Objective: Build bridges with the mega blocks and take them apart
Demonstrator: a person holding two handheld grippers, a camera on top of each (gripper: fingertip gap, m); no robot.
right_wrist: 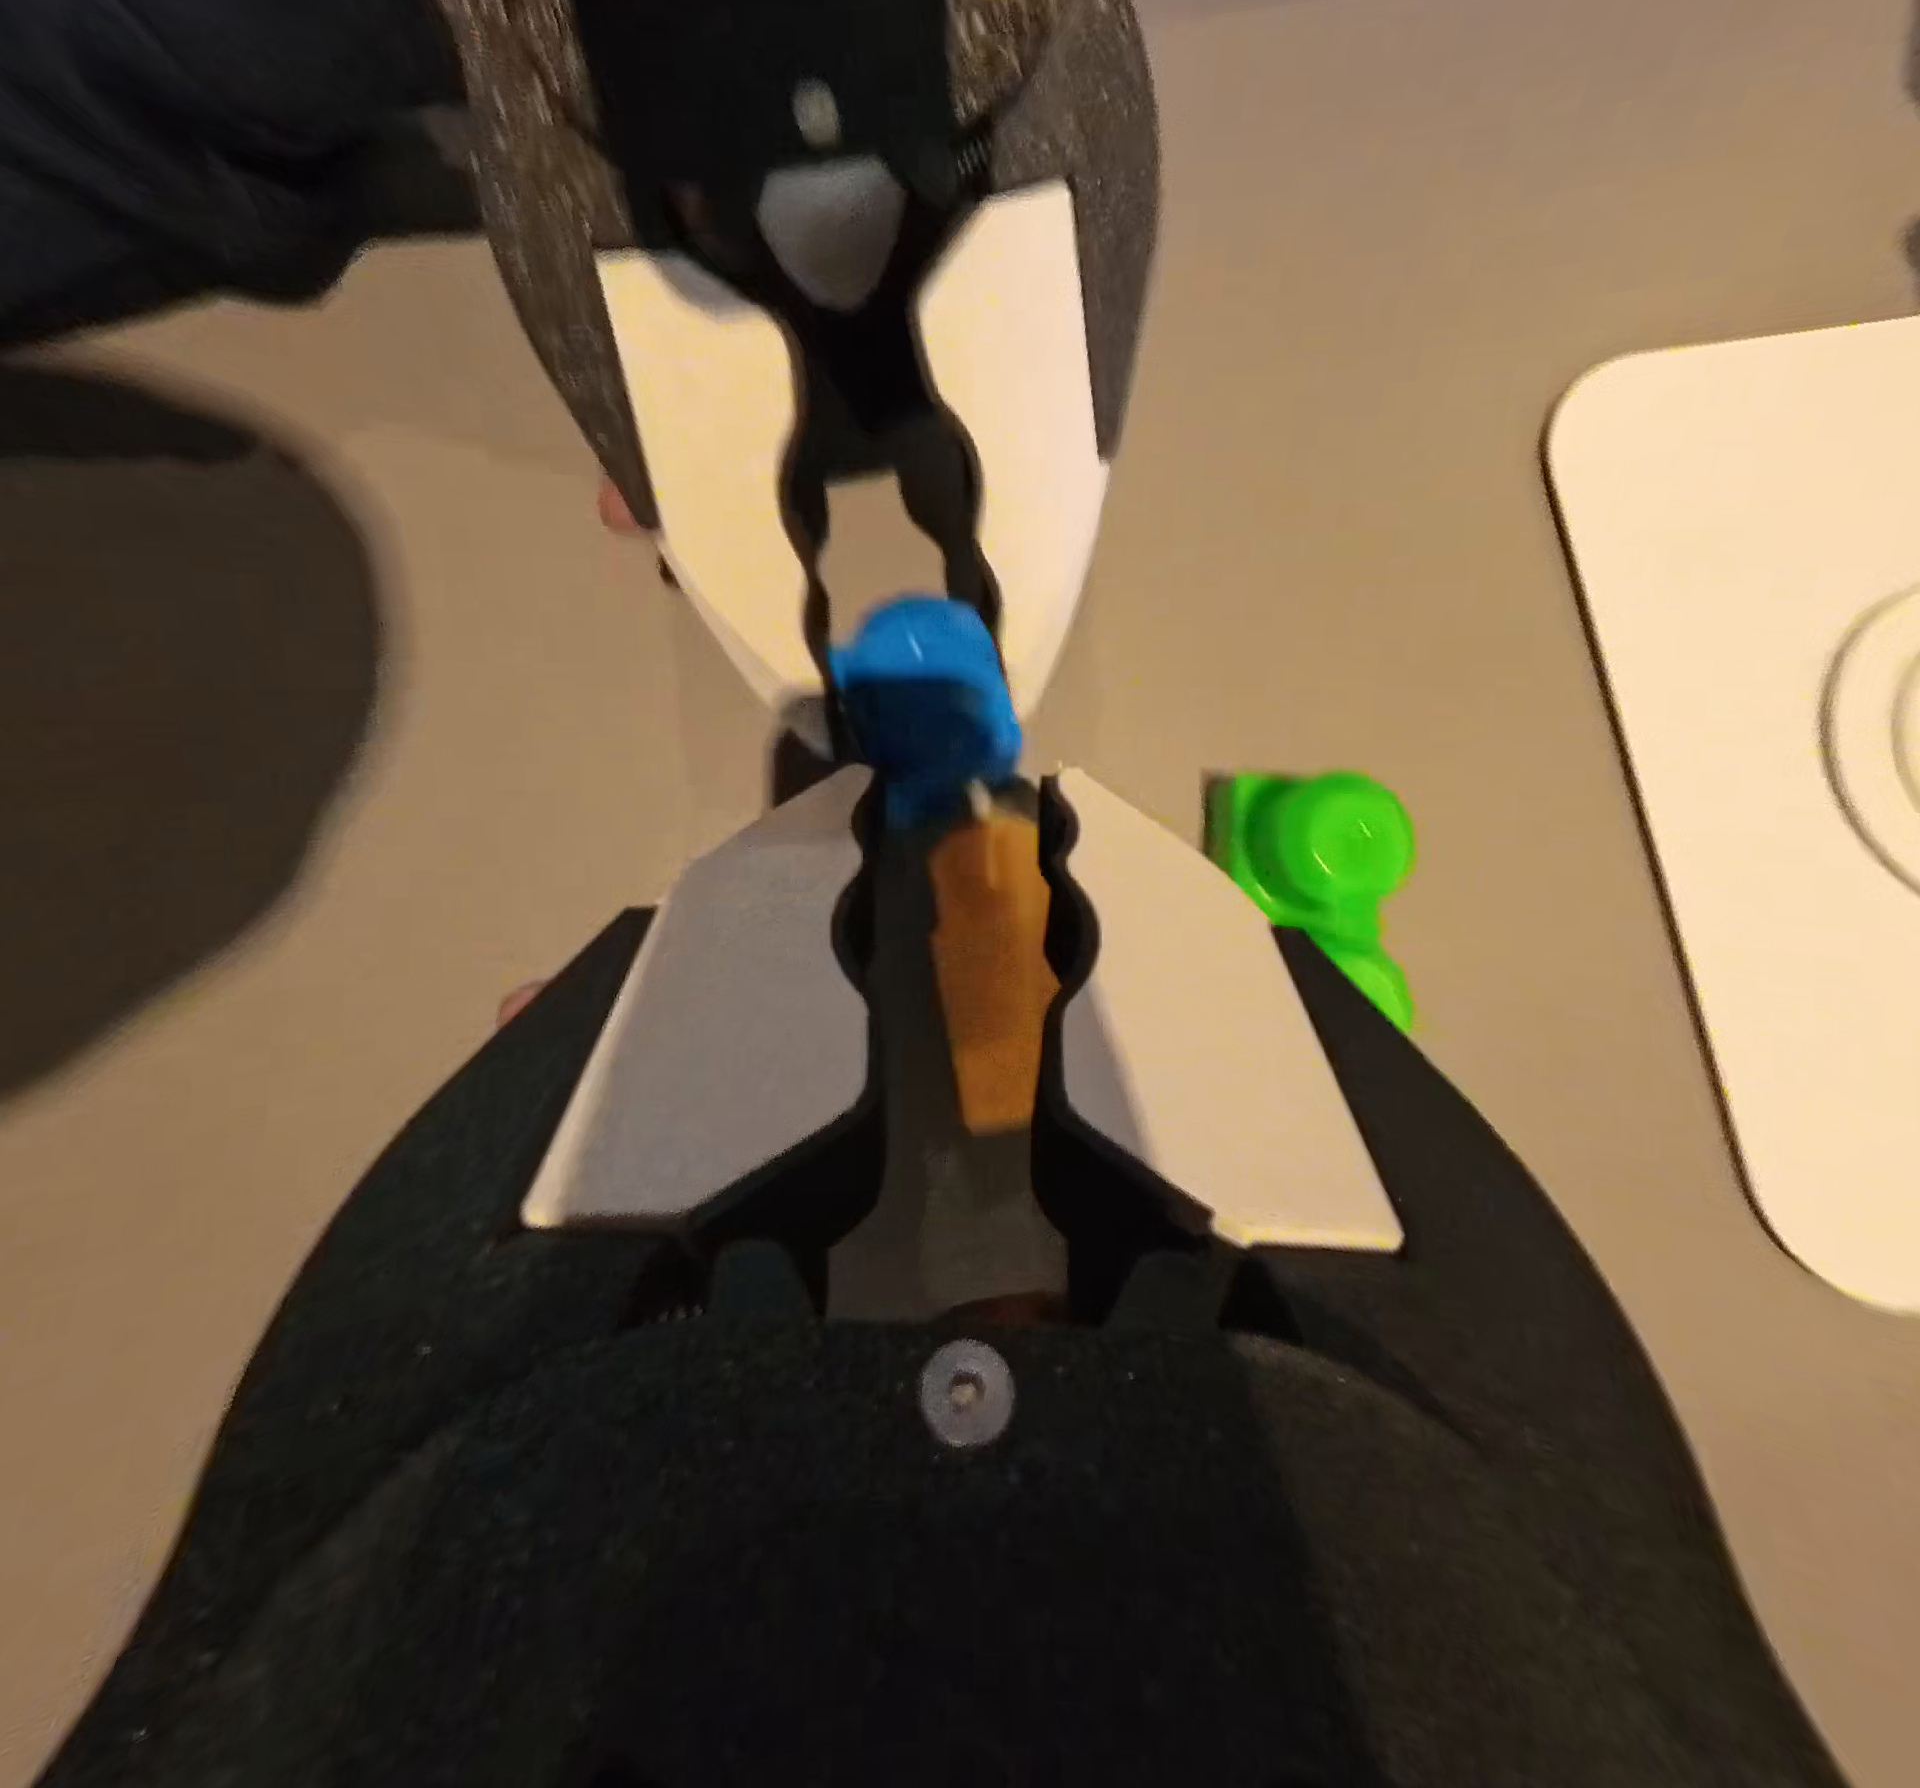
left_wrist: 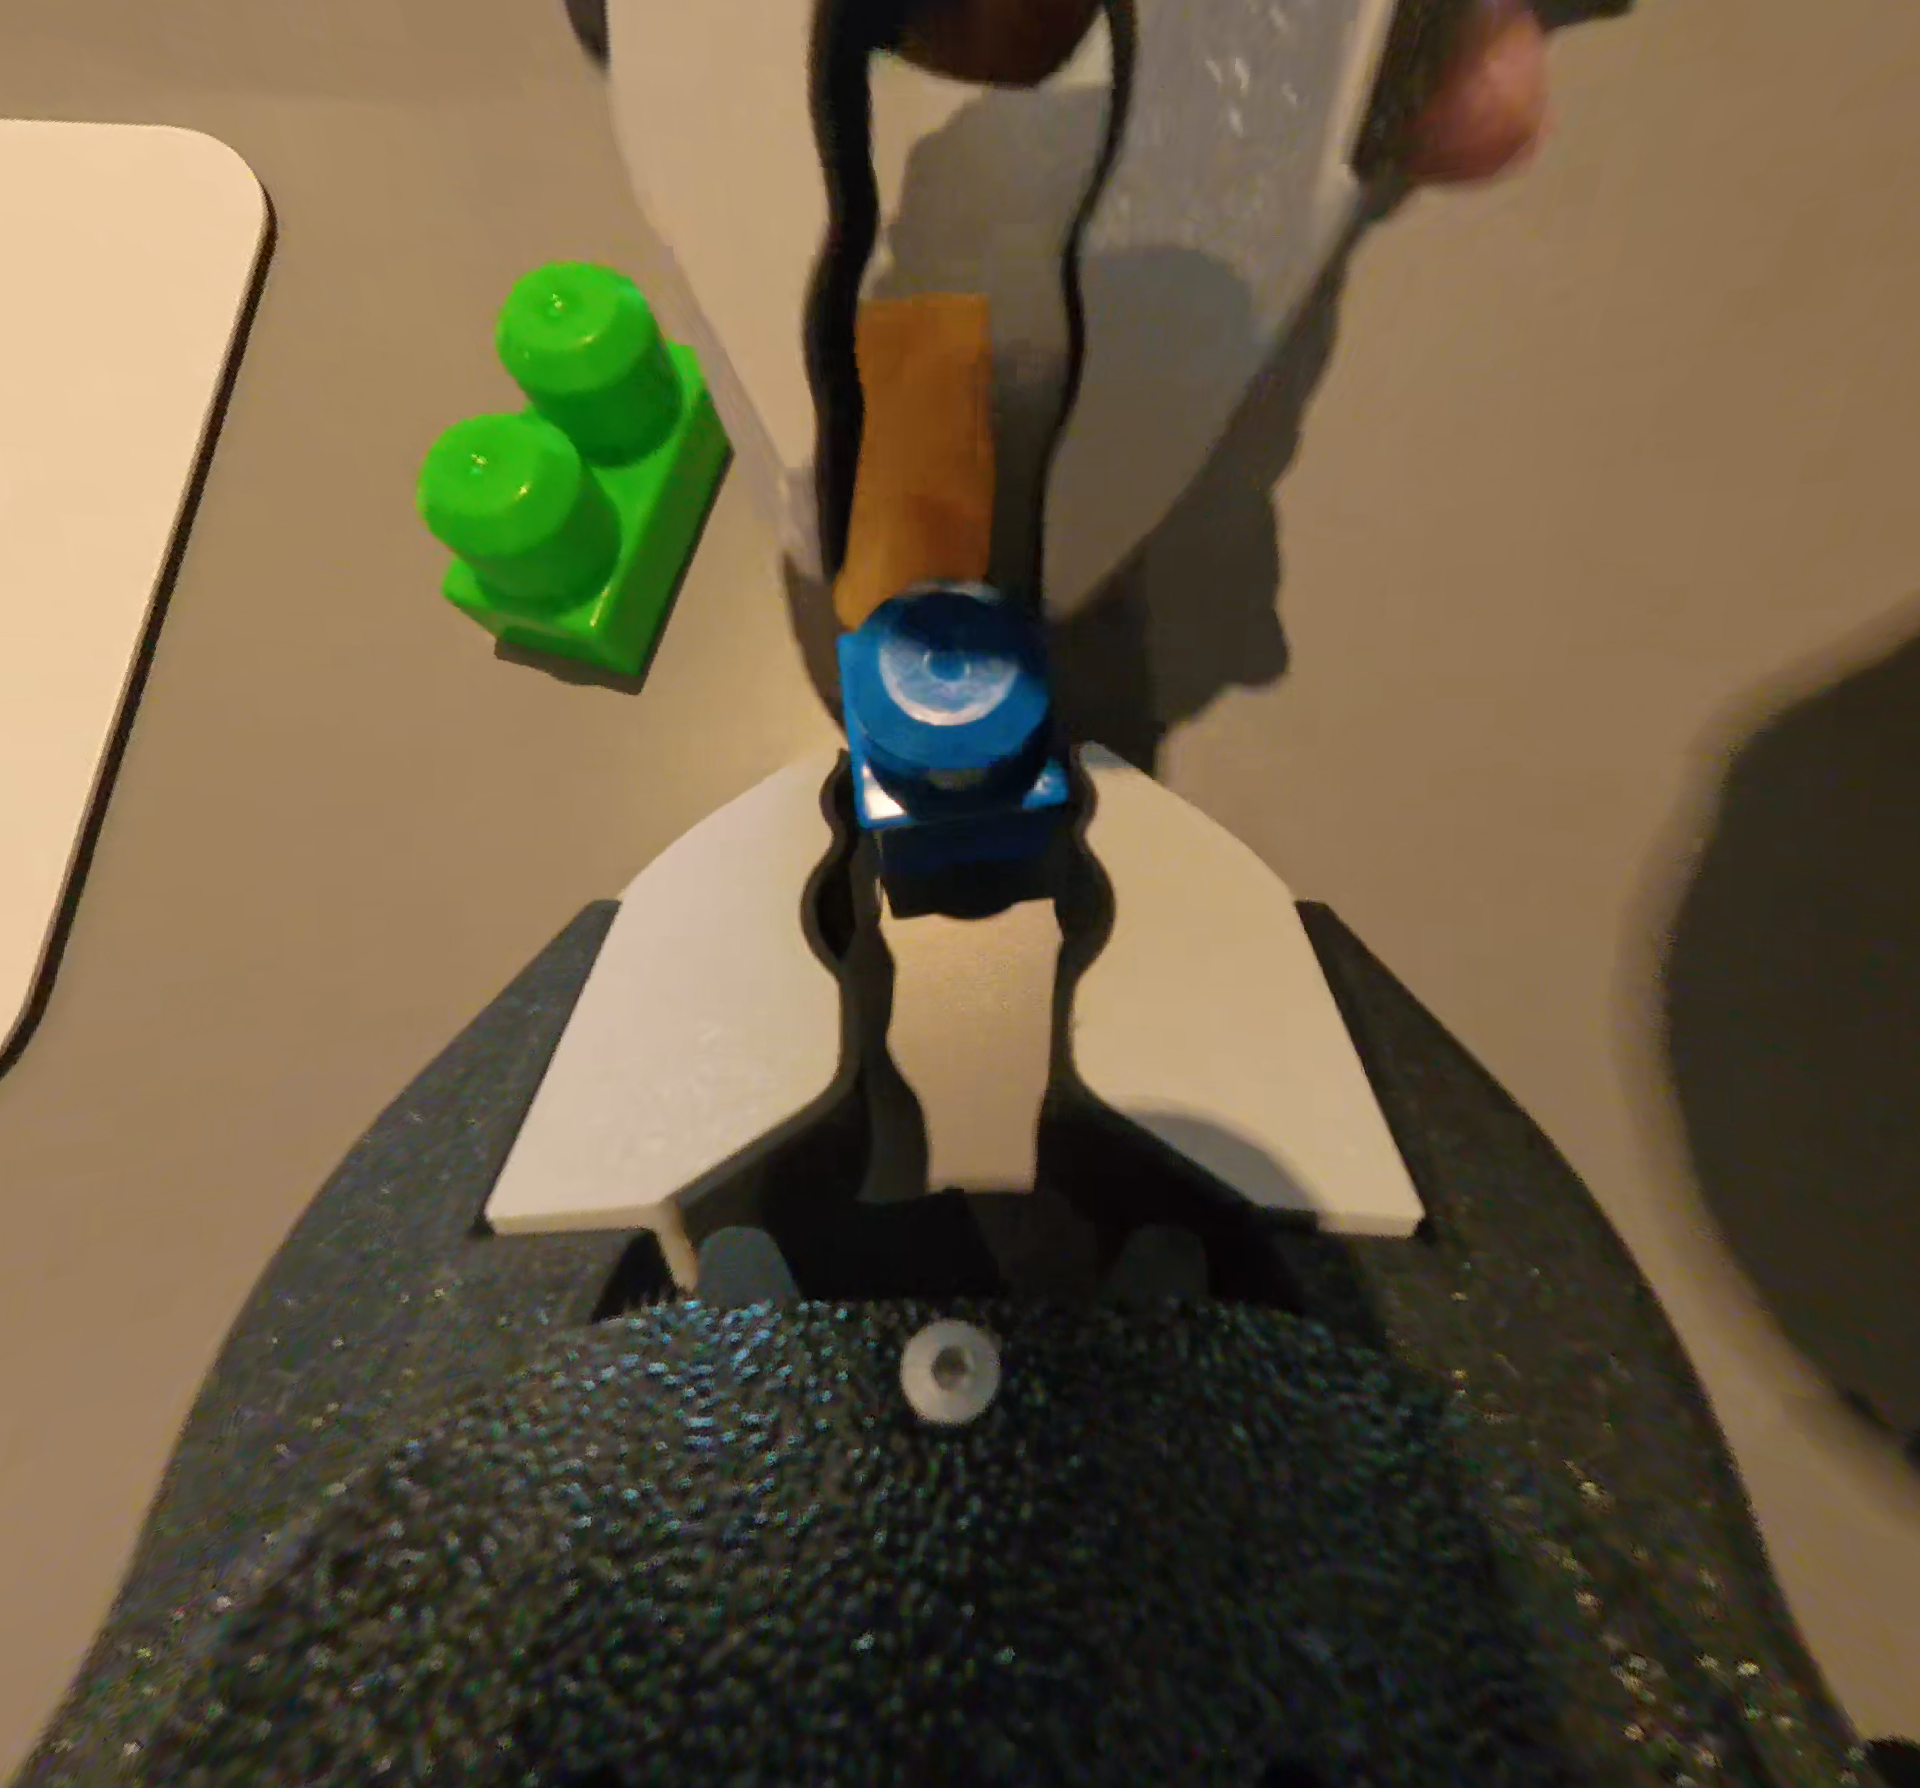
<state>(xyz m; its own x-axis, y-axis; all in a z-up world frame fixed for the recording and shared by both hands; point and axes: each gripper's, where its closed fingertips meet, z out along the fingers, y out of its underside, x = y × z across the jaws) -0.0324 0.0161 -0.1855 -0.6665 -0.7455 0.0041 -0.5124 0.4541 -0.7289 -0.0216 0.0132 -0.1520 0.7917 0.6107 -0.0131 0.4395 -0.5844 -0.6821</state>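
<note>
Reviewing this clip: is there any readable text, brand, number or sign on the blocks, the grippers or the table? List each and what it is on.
None can be read in either view.
Blue block: no writing shows.
Orange block: plain.
Green block: plain.
Left gripper and right gripper: no markings, only a screw on each.
White board: faint curved lines, no letters.
</note>
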